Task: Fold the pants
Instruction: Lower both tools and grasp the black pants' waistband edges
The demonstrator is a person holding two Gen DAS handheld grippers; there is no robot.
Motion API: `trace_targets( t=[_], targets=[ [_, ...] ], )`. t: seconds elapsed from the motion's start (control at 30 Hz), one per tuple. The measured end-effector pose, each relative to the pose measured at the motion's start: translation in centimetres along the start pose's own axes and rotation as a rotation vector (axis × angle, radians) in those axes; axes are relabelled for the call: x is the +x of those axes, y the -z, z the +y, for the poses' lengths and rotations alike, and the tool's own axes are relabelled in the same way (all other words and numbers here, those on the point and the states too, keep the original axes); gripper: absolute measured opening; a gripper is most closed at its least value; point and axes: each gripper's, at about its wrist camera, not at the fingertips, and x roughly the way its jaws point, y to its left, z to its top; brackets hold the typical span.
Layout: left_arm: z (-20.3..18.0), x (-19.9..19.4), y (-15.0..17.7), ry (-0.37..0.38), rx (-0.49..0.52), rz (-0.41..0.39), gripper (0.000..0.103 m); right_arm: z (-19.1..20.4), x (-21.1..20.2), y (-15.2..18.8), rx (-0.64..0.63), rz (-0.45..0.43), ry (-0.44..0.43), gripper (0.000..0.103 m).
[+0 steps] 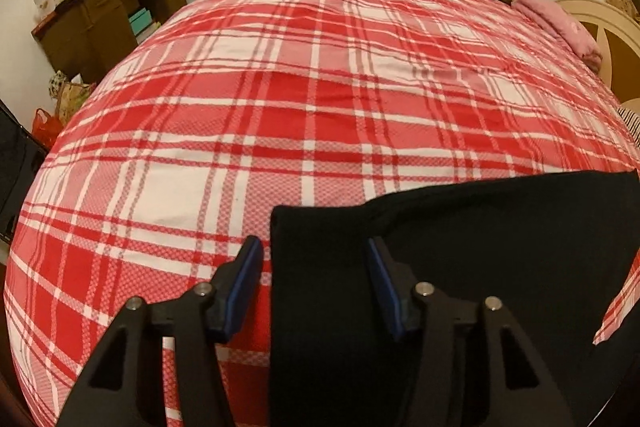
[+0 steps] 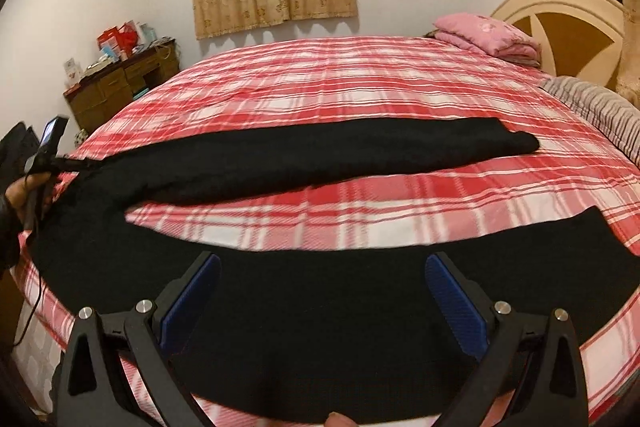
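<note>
Pants (image 2: 320, 155) lay unfolded on the bed (image 2: 360, 75), legs apart; left gripper (image 1: 314, 267) and right gripper (image 2: 324, 283) gaped empty above them; all folds remained

A bed (image 2: 360, 75) covered in a red-and-white plaid sheet carries black pants (image 2: 320, 155) spread flat, their two legs parted and reaching toward the cream headboard (image 2: 560, 23). Folded pink bedding (image 2: 486, 31) lies on the sheet beside that headboard, with a striped cover (image 2: 600, 107) nearer, along the same end.
</note>
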Motion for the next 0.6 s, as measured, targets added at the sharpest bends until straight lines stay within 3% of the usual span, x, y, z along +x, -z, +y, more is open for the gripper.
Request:
trace_targets(
  t=[0.2,0.27,0.33,0.37,0.53,0.6],
  targets=[
    [-0.9,0.4,-0.2,-0.053,0.046,0.015,0.06,-5.4,0.2,-3.1,0.041,-0.004,-0.009,0.101],
    [-1.3,0.1,-0.5,-0.04,0.067,0.005,0.048,-8.1,0.5,-4.9,0.044,-0.003,0.018,0.097],
    [-1.7,-0.3,-0.6,-0.014,0.091,-0.007,0.025,-11.1,1.2,-6.7,0.057,0.018,0.052,0.086],
    [-1.8,-0.4,-0.6,0.004,0.094,-0.007,0.02,-12.5,1.6,-7.6,0.073,0.028,0.059,0.079],
    [-2.4,0.3,-0.9,-0.007,0.122,-0.004,0.019,-21.0,4.9,-12.5,0.195,0.065,0.099,0.074],
    [-2.1,0.7,-1.2,0.003,0.101,-0.003,0.019,-22.9,6.7,-14.0,0.205,0.086,0.131,0.064]
  ],
)
